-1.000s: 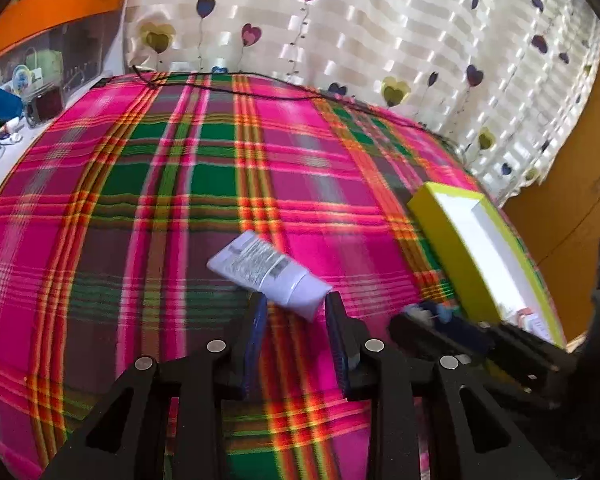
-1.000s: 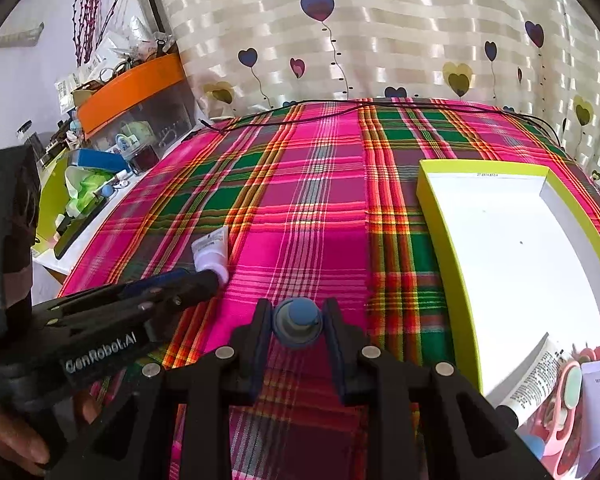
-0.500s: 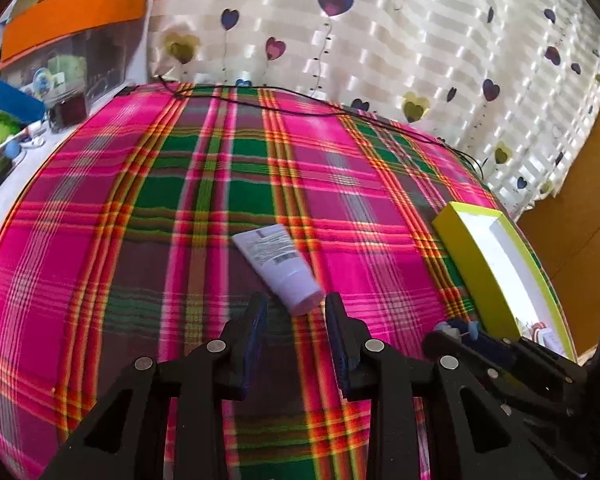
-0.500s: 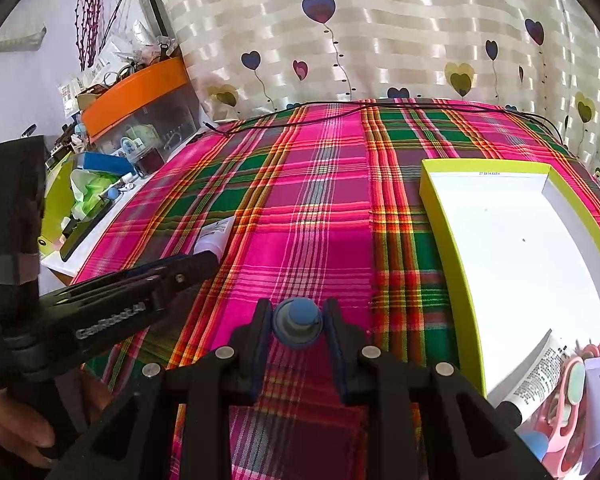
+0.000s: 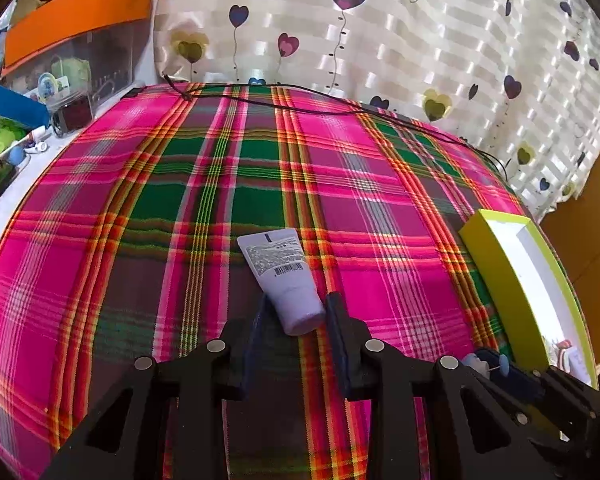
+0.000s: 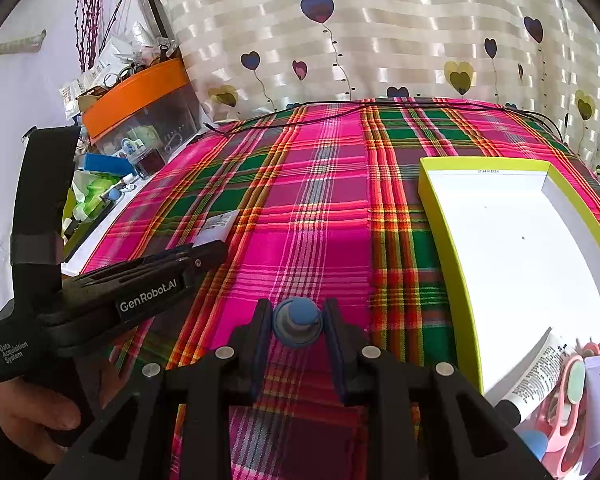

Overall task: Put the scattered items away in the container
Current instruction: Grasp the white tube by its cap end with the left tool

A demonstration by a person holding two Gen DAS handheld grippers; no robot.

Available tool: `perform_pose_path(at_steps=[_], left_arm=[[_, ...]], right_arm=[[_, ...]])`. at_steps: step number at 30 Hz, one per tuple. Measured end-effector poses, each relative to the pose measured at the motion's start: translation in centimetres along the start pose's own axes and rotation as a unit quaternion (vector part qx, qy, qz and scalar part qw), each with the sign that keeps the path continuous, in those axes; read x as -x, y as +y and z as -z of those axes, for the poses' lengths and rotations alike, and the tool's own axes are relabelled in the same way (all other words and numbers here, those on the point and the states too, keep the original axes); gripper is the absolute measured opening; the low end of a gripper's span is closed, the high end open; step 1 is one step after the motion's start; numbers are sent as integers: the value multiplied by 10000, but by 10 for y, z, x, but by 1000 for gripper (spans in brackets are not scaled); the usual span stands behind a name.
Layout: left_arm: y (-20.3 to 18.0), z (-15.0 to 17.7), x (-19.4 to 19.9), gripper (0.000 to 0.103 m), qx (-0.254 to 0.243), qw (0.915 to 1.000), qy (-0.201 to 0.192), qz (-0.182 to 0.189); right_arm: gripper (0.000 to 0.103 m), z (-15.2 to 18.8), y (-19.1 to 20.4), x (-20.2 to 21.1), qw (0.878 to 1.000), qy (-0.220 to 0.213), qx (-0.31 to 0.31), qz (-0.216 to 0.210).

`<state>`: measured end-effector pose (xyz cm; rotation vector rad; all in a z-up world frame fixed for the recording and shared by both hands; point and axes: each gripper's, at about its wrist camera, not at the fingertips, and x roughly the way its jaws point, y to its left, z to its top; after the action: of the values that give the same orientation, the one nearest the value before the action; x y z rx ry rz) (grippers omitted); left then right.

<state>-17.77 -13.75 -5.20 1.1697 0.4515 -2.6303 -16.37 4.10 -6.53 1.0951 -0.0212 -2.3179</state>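
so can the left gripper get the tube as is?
Probably yes. The left gripper is open with the tube's cap end already between its fingers, lying flat on the cloth; nothing sits in the way.

The left gripper (image 5: 294, 316) was held low over the cloth with its jaws apart, the cap end of a lavender tube (image 5: 281, 273) lying between the fingertips, neither pad visibly pressing it. The right gripper (image 6: 297, 322) had its jaws closed on a small blue-capped item (image 6: 297, 321), pinched at the fingertips. In the right wrist view the person's left hand (image 6: 32, 416) was wrapped around the left gripper's black handle, fingers curled beneath it.
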Motion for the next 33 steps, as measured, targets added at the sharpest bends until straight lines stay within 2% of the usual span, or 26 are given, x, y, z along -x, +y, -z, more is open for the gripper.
perform_pose_path(at_steps=[4,8,21,33], left_arm=[[0,0,0,30,-89,10000,13,-31],[2,0,1,23,-155,9999,11,-41],[6,8,14,23,-284,9994,-4,215],[2,22,43,23,-445,9983,-145,353]], right_arm=[[27,1,1,1,10000,-1,2,0],[27,1,-1,3,10000,-13,-4,13],[27,7,-2,17,10000,-66,-14,54],[27,16,4,39,9998,-161,22,89]])
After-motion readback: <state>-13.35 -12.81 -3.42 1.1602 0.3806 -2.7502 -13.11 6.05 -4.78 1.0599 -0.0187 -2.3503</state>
